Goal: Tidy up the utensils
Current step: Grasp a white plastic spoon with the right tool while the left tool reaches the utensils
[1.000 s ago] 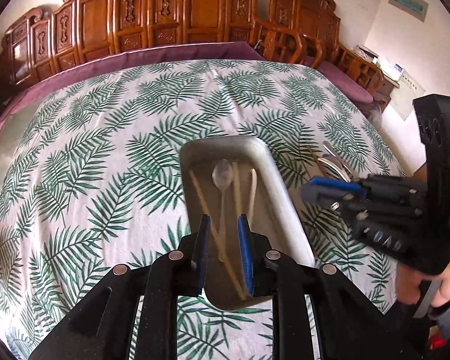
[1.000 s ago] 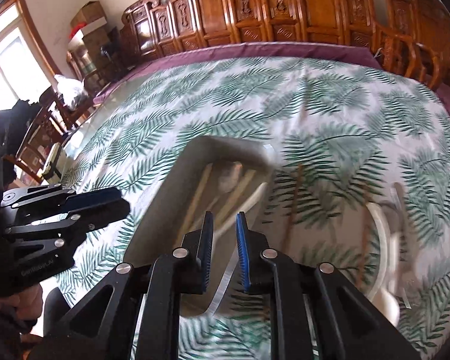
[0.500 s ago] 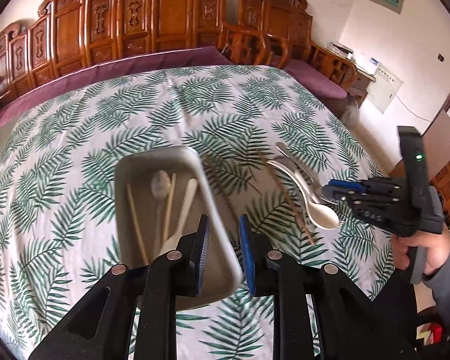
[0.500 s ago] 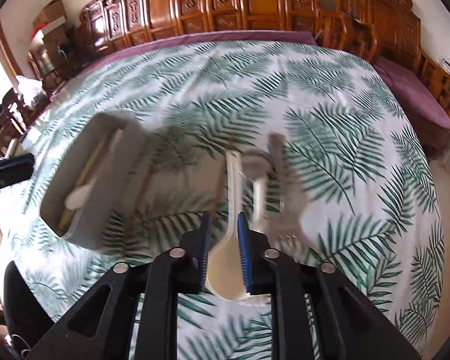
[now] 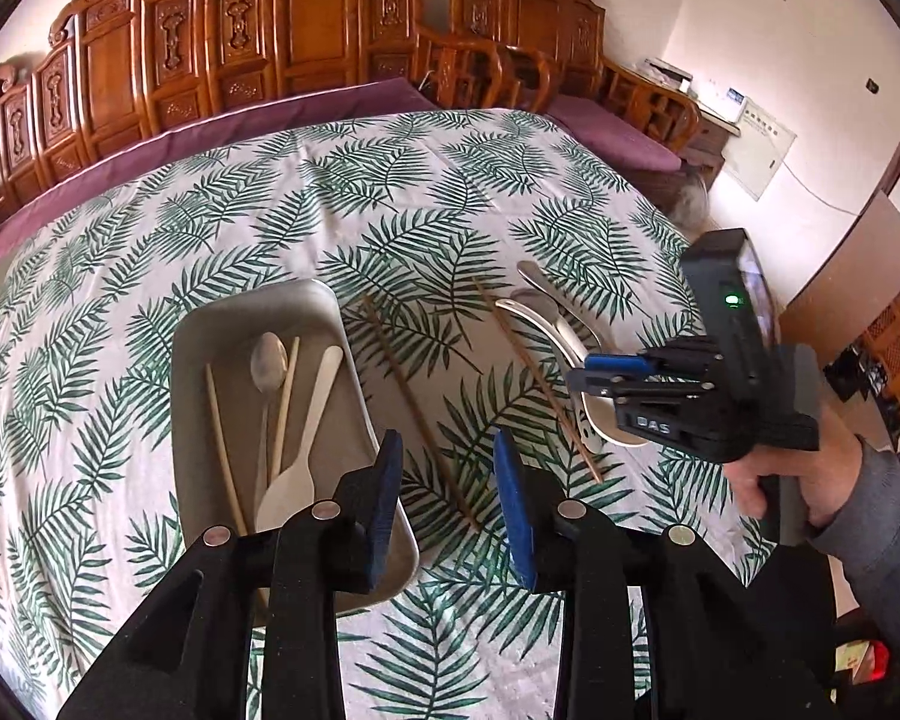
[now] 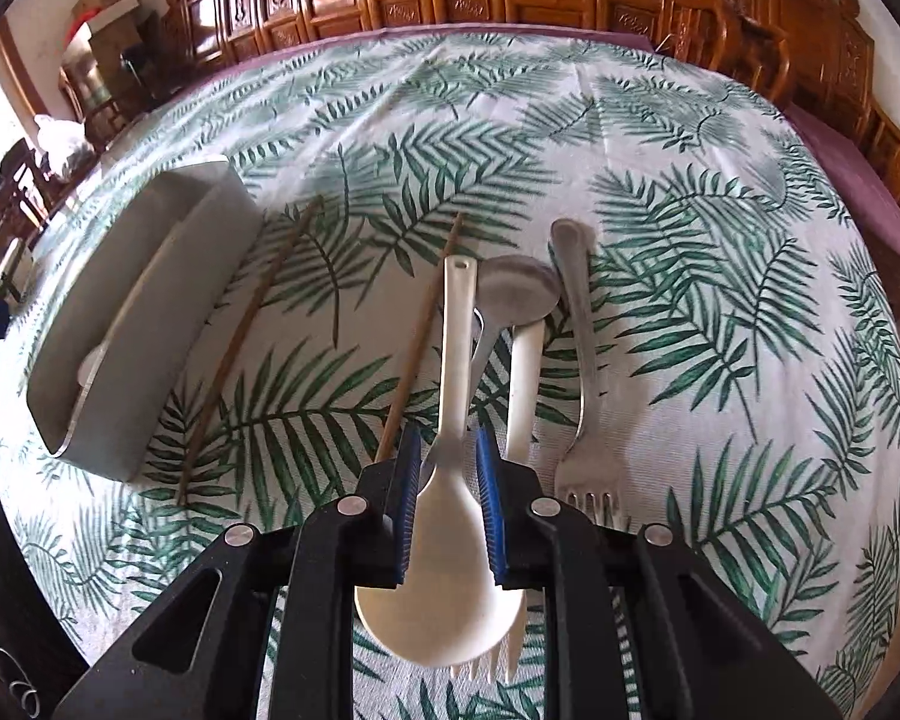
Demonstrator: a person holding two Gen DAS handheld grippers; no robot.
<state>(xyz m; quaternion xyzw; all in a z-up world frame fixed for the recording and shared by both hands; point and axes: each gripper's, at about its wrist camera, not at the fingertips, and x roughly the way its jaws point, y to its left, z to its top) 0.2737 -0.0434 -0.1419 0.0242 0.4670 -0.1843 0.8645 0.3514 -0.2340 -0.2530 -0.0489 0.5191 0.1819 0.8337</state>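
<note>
Swinging my right gripper away from the tray over the last second, I now have it poised over the loose pile, its pads spread a little to either side of the white spoon, just where the handle widens into the bowl; I judge the pads are not pressing on it yet. That spoon lies on the leaf-print tablecloth with its bowl toward me, a metal spoon, a white fork and a metal fork close on its right, and a brown chopstick just on its left. A second chopstick lies between that one and the tray. My left gripper has drifted off the tray as well and hangs open and empty above its right rim. The tray already holds a spoon, pale chopsticks and a white utensil, so I reckon the sorting is partly done; next comes closing on this spoon and carrying it across.
</note>
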